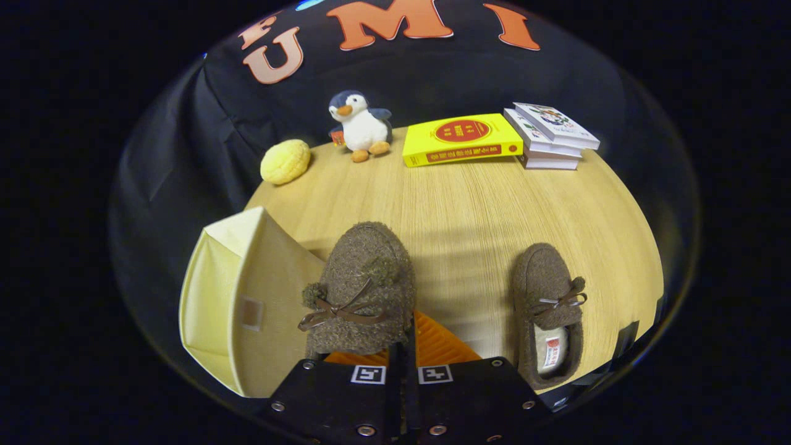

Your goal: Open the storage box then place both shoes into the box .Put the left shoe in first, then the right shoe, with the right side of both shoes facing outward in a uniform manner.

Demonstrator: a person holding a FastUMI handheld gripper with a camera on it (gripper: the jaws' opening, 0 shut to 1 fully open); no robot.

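Tool (401,355) clamped on fuzzy brown shoe (361,290) beside pale fabric box (241,303), its twin (547,303) on woodgrain table (469,204).

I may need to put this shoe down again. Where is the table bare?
Bare wood lies between the held shoe and the other shoe, reaching back to the yellow book. Beside the storage box it is crowded. The fingers pinch the held shoe's rim.
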